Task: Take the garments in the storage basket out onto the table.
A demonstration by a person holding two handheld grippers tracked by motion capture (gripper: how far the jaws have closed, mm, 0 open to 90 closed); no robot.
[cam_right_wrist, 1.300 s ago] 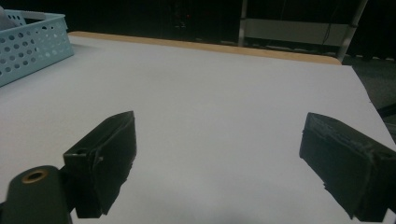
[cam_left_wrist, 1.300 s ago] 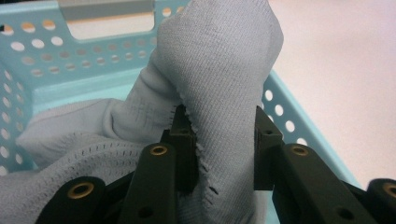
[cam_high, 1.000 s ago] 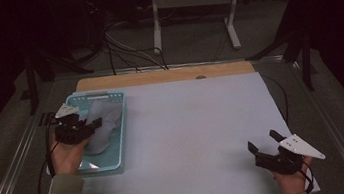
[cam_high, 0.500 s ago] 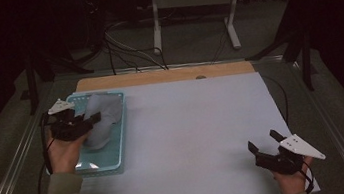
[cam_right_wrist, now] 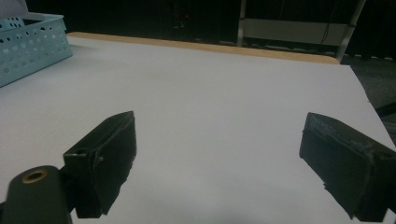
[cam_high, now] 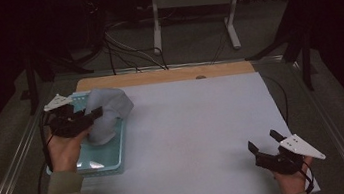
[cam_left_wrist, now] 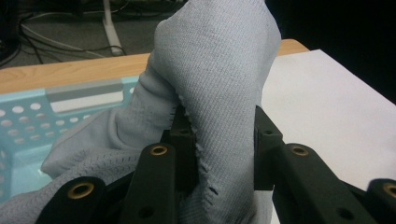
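— Grey cloth [cam_high: 107, 116] is seen in the high view at the far left of the table [cam_high: 200, 138], bunched and raised over the far end of the pale blue perforated basket [cam_high: 112, 158]. It is clamped by the left gripper [cam_high: 93, 115], with the jaws closed on a fold of it.

— And the right gripper [cam_high: 263, 148]?

— It is held at the near right corner, well apart from the cloth, with the jaws spread wide and nothing between them. The left hand [cam_high: 65, 149] is plainly the nearer one.

— What is shown in the left gripper view?

— The cloth [cam_left_wrist: 219, 84] is pinched between the two black jaws and rises straight ahead of them as an upright fold, so its long axis is judged to run up and away from the grip. The rest trails down to the left into the basket [cam_left_wrist: 28, 126]. A grey blank panel is seen on the basket wall; no writing can be read on it.

— And the right gripper view?

— The open jaws of the right gripper [cam_right_wrist: 217, 154] are seen over bare white table [cam_right_wrist: 215, 93], with a corner of the basket [cam_right_wrist: 28, 42] at the far left. No brand or label is made out.

— What does the coming move turn on?

— The hanging part probably has to be lifted clear of the basket rim before the cloth is carried right.
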